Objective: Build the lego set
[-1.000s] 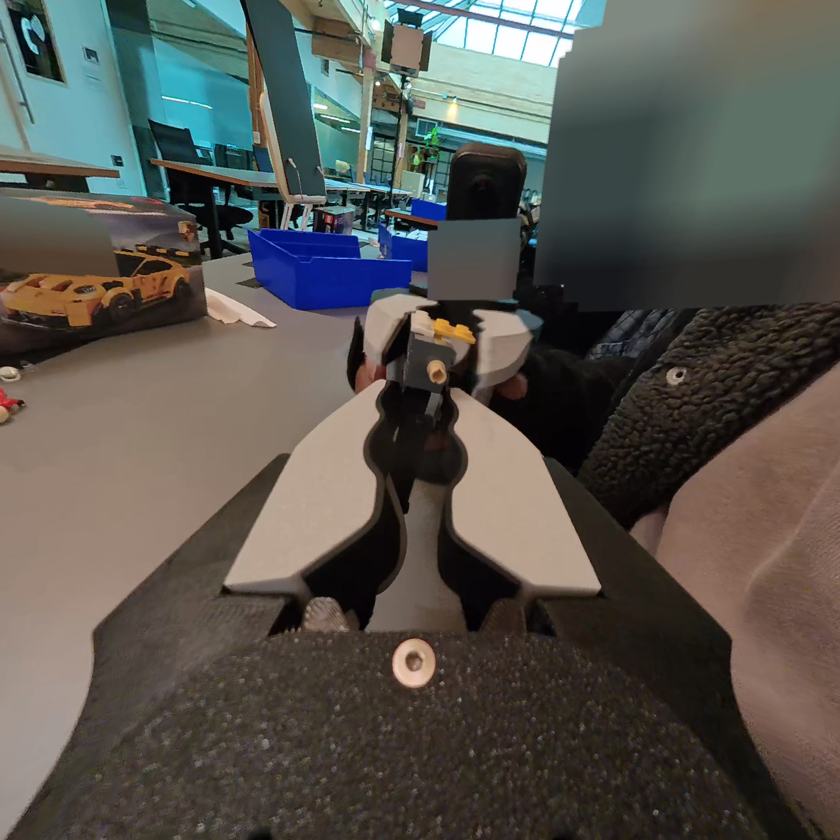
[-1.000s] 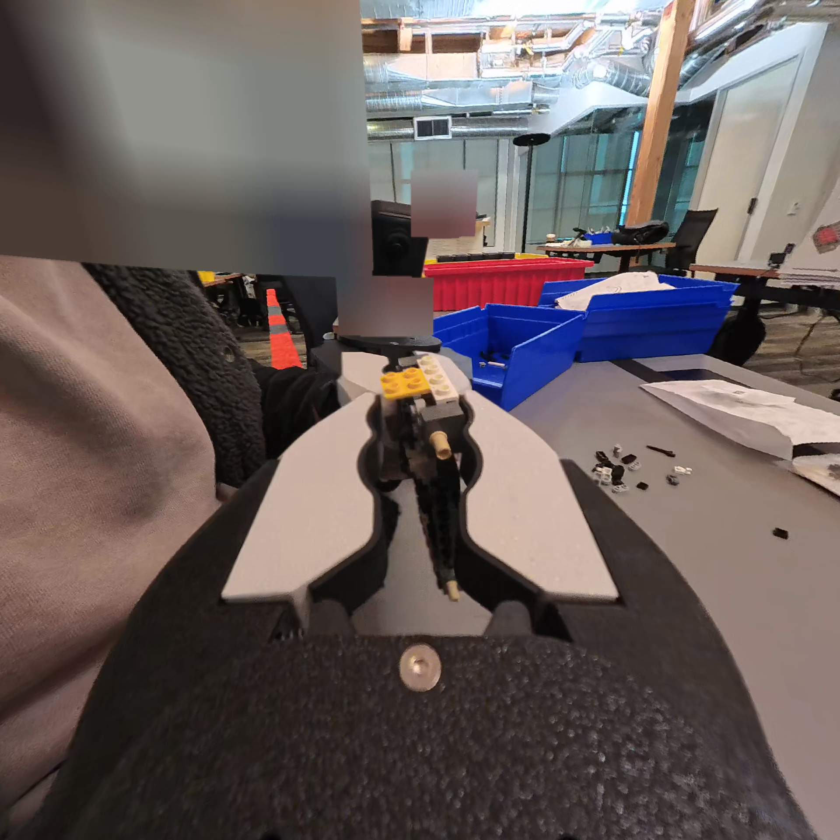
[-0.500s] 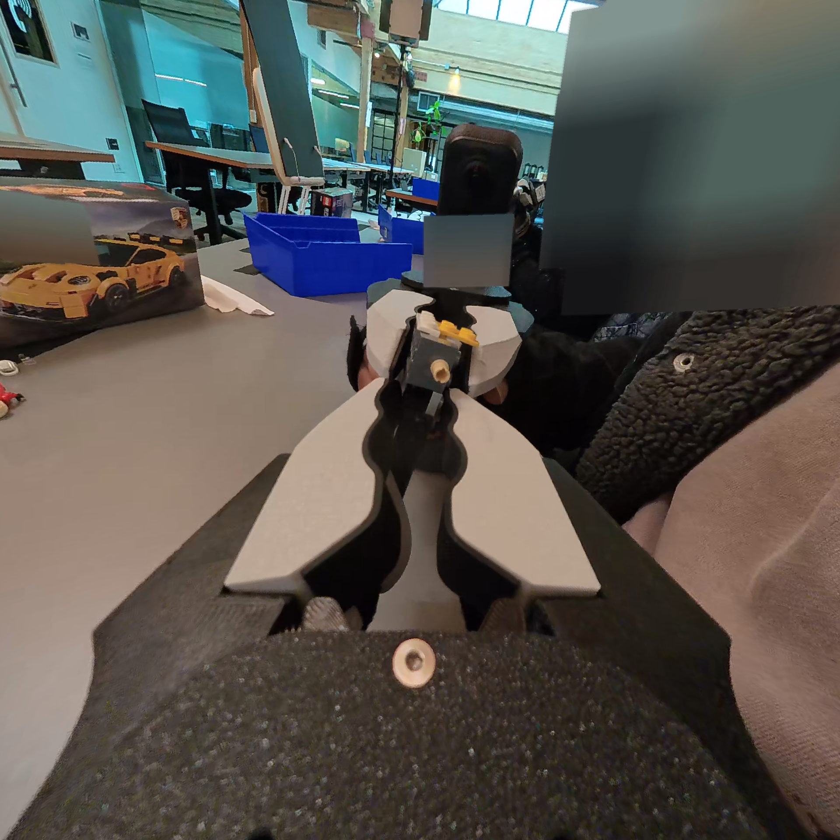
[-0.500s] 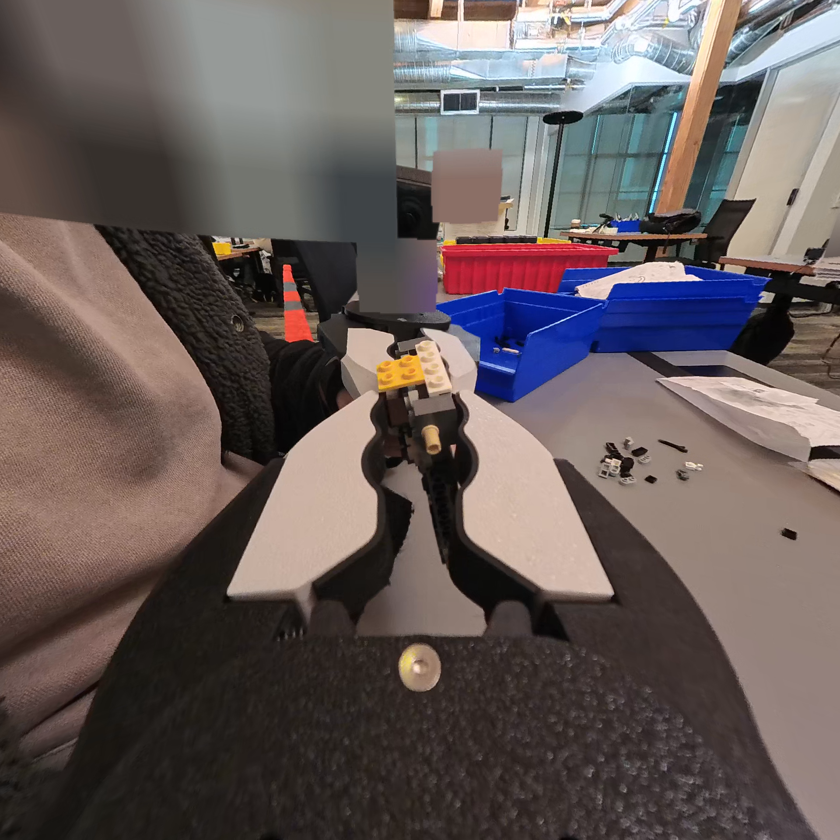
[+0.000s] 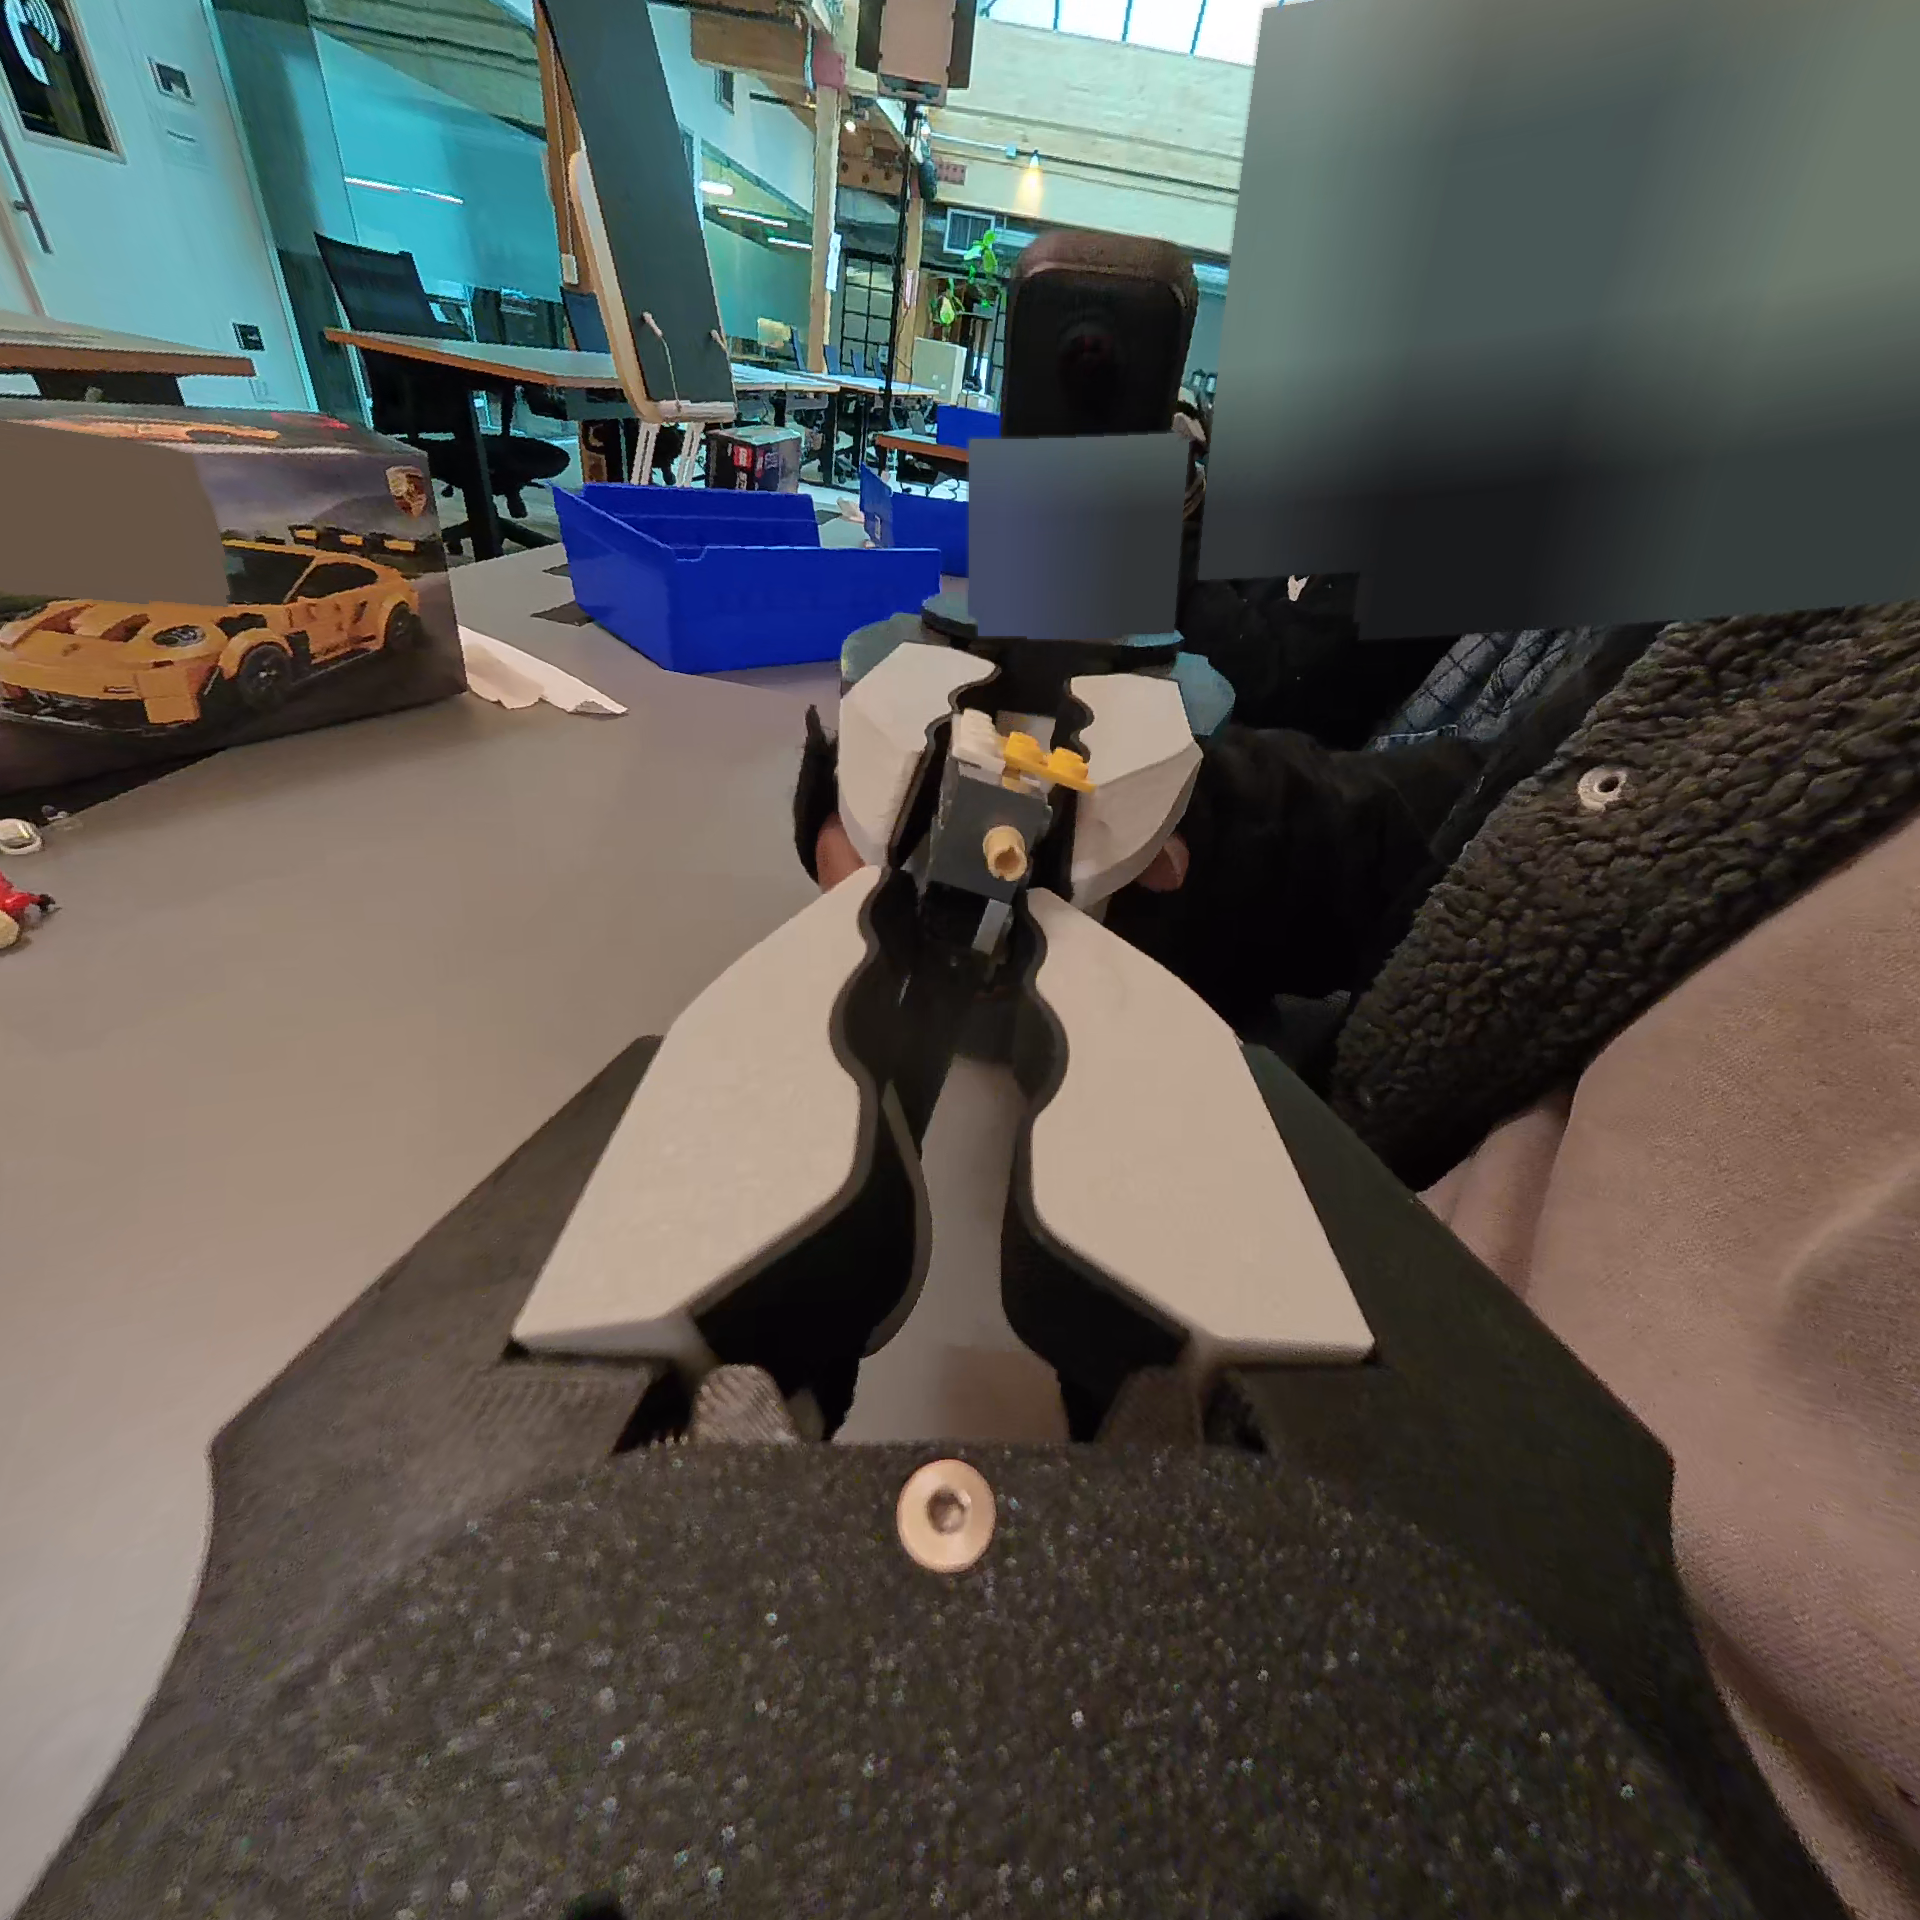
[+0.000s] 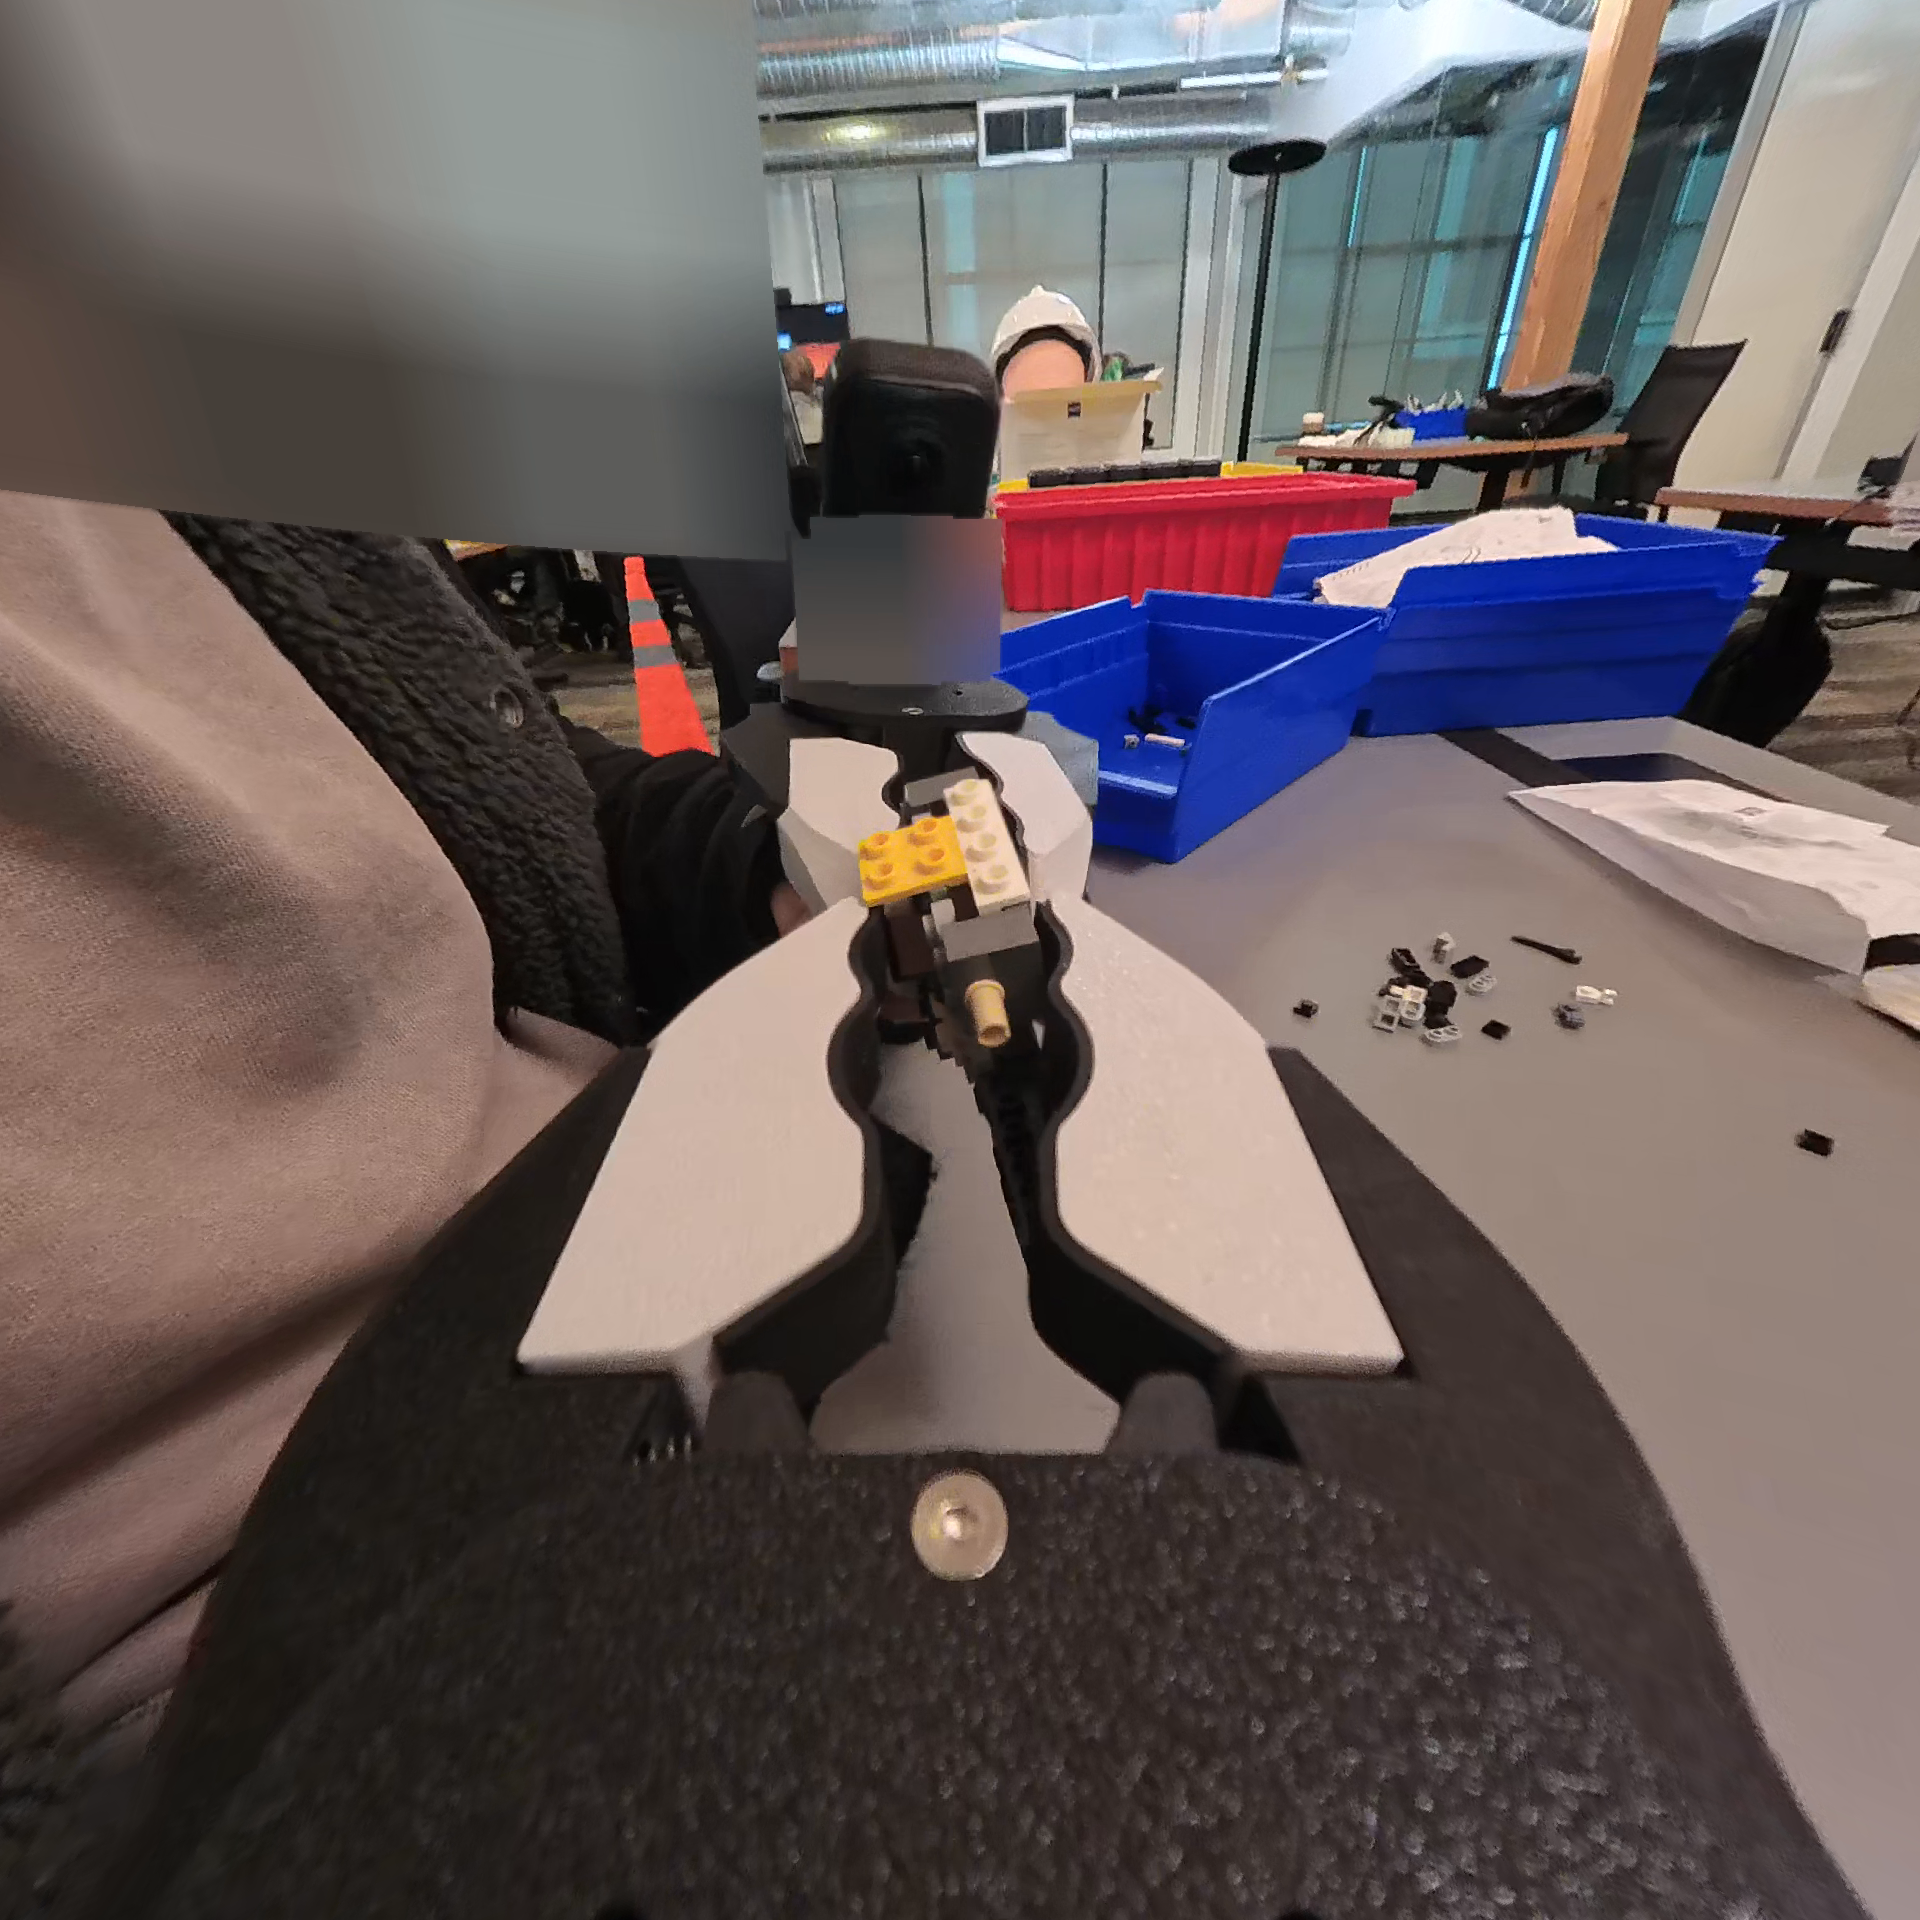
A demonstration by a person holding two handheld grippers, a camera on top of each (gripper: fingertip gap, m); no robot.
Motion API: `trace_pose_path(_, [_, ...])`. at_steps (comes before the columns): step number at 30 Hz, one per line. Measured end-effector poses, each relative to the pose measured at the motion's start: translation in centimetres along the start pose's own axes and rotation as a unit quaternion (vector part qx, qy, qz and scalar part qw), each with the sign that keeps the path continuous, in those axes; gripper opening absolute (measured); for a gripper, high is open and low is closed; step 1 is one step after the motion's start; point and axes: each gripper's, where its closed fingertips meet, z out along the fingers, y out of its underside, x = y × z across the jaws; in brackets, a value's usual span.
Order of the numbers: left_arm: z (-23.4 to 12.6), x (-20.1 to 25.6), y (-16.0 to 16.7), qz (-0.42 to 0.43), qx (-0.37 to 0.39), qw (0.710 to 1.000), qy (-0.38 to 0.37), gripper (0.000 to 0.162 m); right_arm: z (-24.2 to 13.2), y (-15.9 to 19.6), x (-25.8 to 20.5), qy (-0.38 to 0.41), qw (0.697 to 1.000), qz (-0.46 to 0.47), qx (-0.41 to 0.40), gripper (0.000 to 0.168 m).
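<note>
Grey, black, white and yellow bricks make up the small lego assembly (image 5: 992, 831), which sits in the air above the grey desk (image 5: 364, 987), pinched from opposite ends by both sets of tongs. The left tongs (image 5: 951, 935) close narrowly on its near dark end; the right tongs (image 6: 961, 971) close on the other end, just below a yellow studded plate (image 6: 914, 857) and a white studded plate (image 6: 987, 847). A tan peg (image 6: 987, 1008) sticks out of its side.

Behind the left tongs, toward the desk's far edge, stand a cardboard set box with a yellow car picture (image 5: 229, 592), a blue plastic bin (image 5: 748, 582) and crumpled white paper (image 5: 530, 681). On the right tongs' side lie loose small black and white pieces (image 6: 1444, 997), white paper sheets (image 6: 1725, 862), another open blue bin (image 6: 1195, 707) and a red bin (image 6: 1184, 530). A person's beige sleeve (image 6: 208, 935) and dark fleece crowd the near edge.
</note>
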Motion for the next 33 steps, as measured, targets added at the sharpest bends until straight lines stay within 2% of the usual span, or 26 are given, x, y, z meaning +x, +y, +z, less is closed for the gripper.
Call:
trace_pose_path(5, [-0.2,0.1,0.1,-0.023,0.001,1.0,0.015,0.018,-0.4,0.2,0.0,-0.01,0.999,-0.024,-0.029,0.029])
trace_pose_path(8, [0.0,0.3,0.2,-0.035,0.002,0.999,0.024,0.018,-0.2,0.2,-0.2,-0.024,0.999,-0.025,-0.034,0.025])
trace_pose_path(14, [-0.2,0.1,0.6,-0.02,-0.031,0.999,0.014,0.018,-0.1,0.7,-0.1,-0.038,0.998,-0.018,-0.047,0.024])
trace_pose_path(20, [-0.1,-0.4,0.7,-0.019,-0.026,0.999,0.006,0.018,-0.2,0.9,0.4,-0.031,0.999,-0.003,-0.043,0.024])
trace_pose_path(23, [-0.1,-0.6,0.5,-0.034,-0.019,0.999,0.009,0.018,-0.2,0.7,0.8,-0.038,0.997,0.058,-0.03,0.024])
trace_pose_path(25, [-0.4,-0.8,0.7,-0.043,-0.022,0.999,0.01,0.03,-0.7,0.8,1.3,-0.048,0.99,0.129,-0.014,0.024])
trace_pose_path(29, [-1.2,-1.2,2.0,-0.125,-0.027,0.991,0.026,0.039,-1.5,1.7,2.6,-0.054,0.958,0.28,0.023,0.023])
trace_pose_path(33, [-0.1,-0.9,4.9,-0.218,-0.068,0.972,0.053,0.047,-1.0,1.7,3.5,-0.058,0.924,0.376,0.05,0.023])
